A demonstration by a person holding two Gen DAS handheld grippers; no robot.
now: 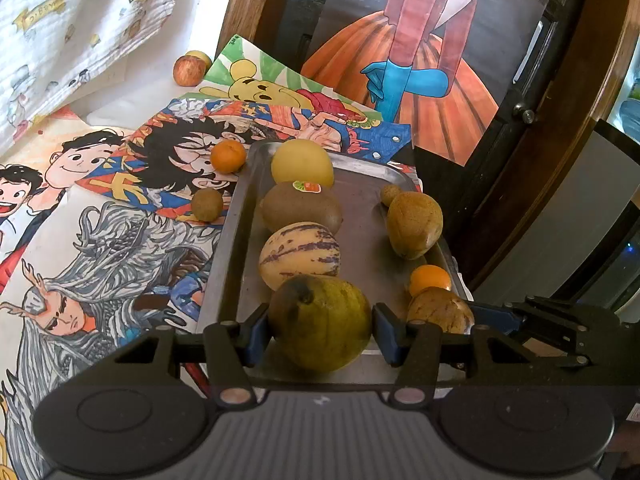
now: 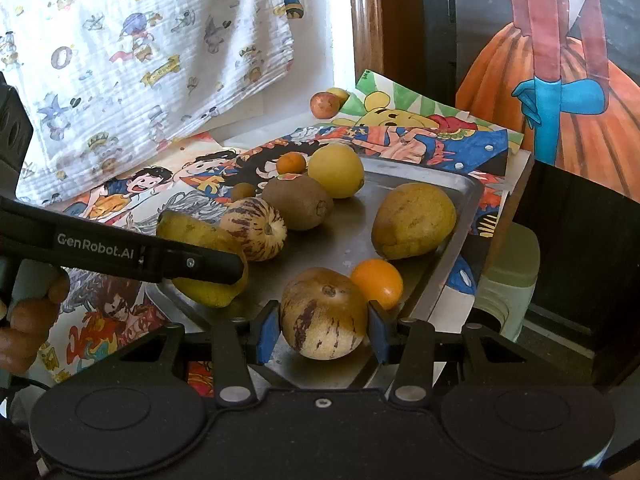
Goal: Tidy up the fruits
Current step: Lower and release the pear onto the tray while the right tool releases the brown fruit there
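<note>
A metal tray (image 1: 224, 248) holds several fruits. In the left wrist view my left gripper (image 1: 320, 332) is shut on a large green-yellow fruit (image 1: 320, 322) at the tray's near end, both blue pads against its sides. Behind it lie a striped melon (image 1: 299, 254), a kiwi (image 1: 302, 206) and a round yellow fruit (image 1: 302, 162) in a row. My right gripper (image 2: 322, 334) is shut on a brown striped melon (image 2: 324, 314) on the tray (image 2: 348, 232), next to a small orange (image 2: 378, 282). A tan mango (image 2: 414, 226) lies farther right.
Off the tray to the left sit a small orange (image 1: 228, 156) and a small brown fruit (image 1: 207, 204) on cartoon drawings. An apple (image 1: 187, 71) rests at the back by a hanging printed cloth. A hand (image 2: 28, 312) holds the left gripper. The table edge drops off right of the tray.
</note>
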